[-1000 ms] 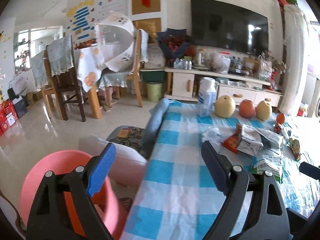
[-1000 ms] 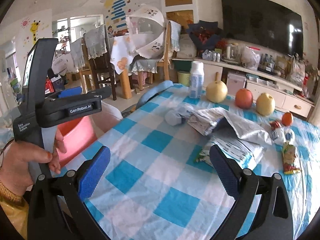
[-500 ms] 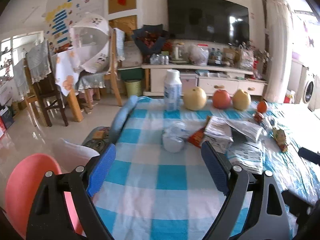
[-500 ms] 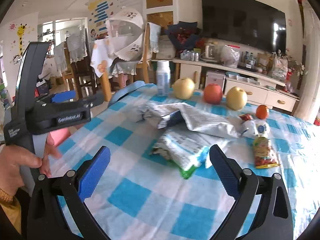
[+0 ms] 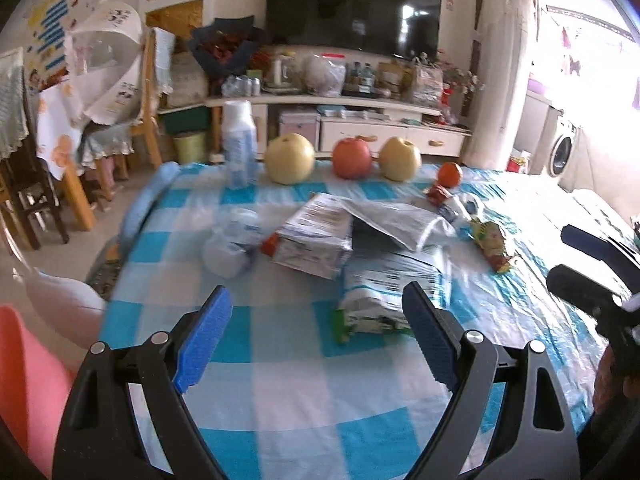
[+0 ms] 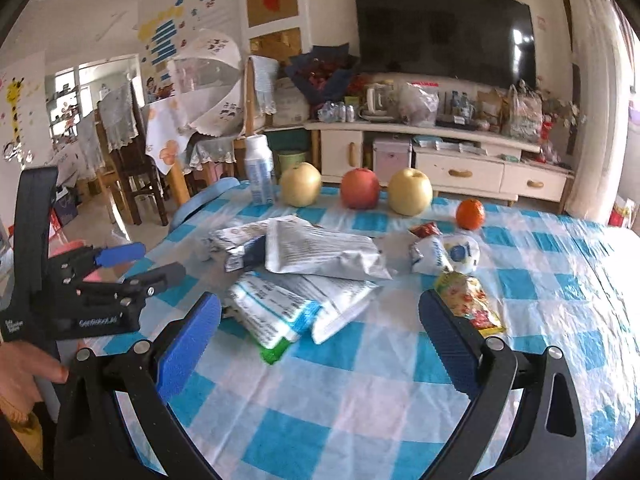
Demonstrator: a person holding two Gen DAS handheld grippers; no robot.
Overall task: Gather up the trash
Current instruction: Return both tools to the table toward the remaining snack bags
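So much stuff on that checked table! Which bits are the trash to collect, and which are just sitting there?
Trash to collect:
- silver foil bags
- white-and-green bag
- crumpled white wrapper
- colourful snack packet
- small red wrapper
- crumpled white plastic

Just lying about:
- two yellow pears
- red apple
- orange
- upright white bottle

— Print on the silver wrappers point(image 6: 320, 252)? Too small and blurred to read. Same for the crumpled white packet point(image 6: 448, 254).

— Pink bin point(image 5: 28, 380), cut off by the left edge of the left wrist view; no telling its full shape.

— Right gripper point(image 5: 592, 264) there, mostly lost past the right edge (only dark parts showing).

— Bottom wrapper point(image 5: 384, 292), half buried under the upper ones. Hand point(image 6: 24, 372) on the left gripper point(image 6: 138, 266), cropped at the frame edge.

— Shelf clutter under the television point(image 6: 444, 28), too blurred to name.
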